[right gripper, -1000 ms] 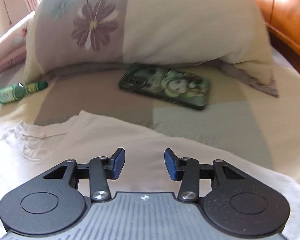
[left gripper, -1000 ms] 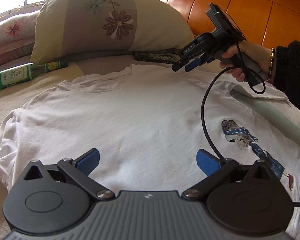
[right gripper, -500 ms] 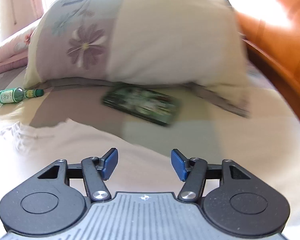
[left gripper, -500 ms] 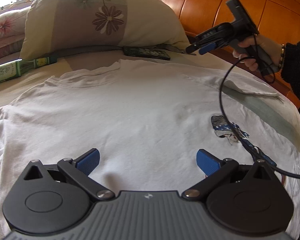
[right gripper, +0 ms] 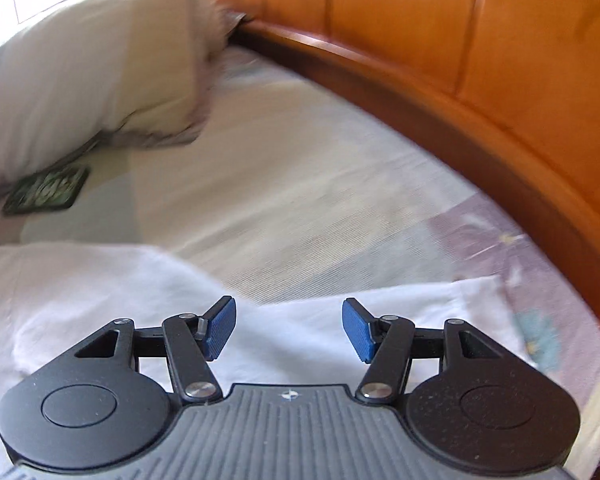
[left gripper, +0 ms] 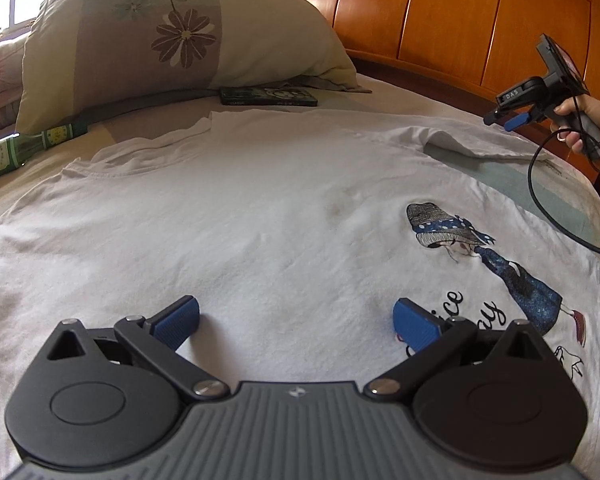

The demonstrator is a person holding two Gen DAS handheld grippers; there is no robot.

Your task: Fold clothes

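A white T-shirt with a printed girl in a blue dress lies spread flat on the bed. My left gripper hovers open over its lower middle, holding nothing. In the left wrist view the right gripper is held in a hand at the far right, above the shirt's right sleeve. In its own view my right gripper is open and empty just above that sleeve, pointing toward the headboard.
A floral pillow leans on the wooden headboard. A dark phone lies below the pillow and a green glass bottle lies at the left. A black cable hangs from the right gripper over the bed edge.
The right gripper has swung from near the collar out to the right, over the shirt's right sleeve, and opened wider. My left gripper has stayed open, drifting slightly right over the shirt.
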